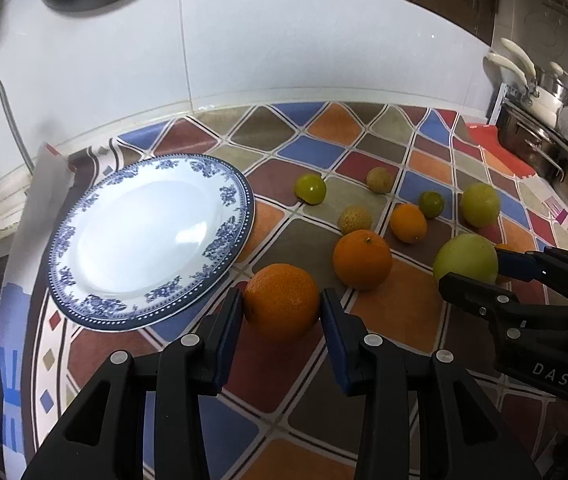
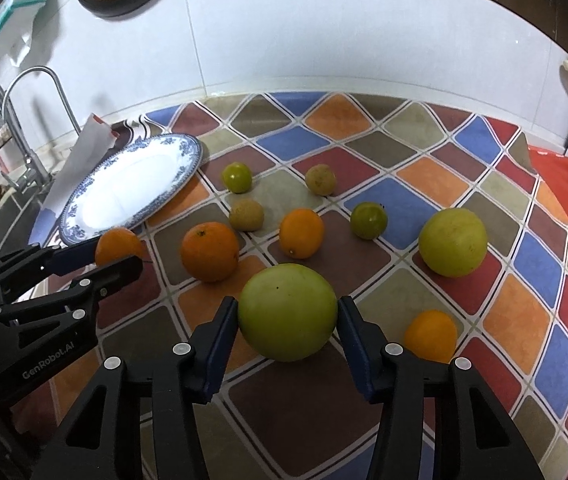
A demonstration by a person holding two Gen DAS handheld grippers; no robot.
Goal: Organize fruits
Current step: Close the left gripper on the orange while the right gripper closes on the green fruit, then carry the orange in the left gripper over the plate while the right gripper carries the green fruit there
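Note:
My left gripper [image 1: 282,300] has its two fingers on either side of an orange [image 1: 282,302], touching it, just right of a blue-and-white plate [image 1: 96,292]. The plate holds nothing. My right gripper [image 2: 287,312] has its fingers against both sides of a large green fruit [image 2: 287,312] on the counter. In the left wrist view the right gripper [image 1: 467,268] and that green fruit [image 1: 465,258] show at right. In the right wrist view the left gripper [image 2: 118,256] and its orange [image 2: 118,246] show at left beside the plate [image 2: 84,224].
Several loose fruits lie on the tiled counter: an orange [image 2: 210,252], a smaller orange [image 2: 301,232], a small orange [image 2: 429,336], a big yellow-green fruit [image 2: 452,242], small green ones [image 2: 368,220], [image 2: 237,177]. White wall behind, sink tap [image 2: 28,120] left, pots [image 1: 543,152] right.

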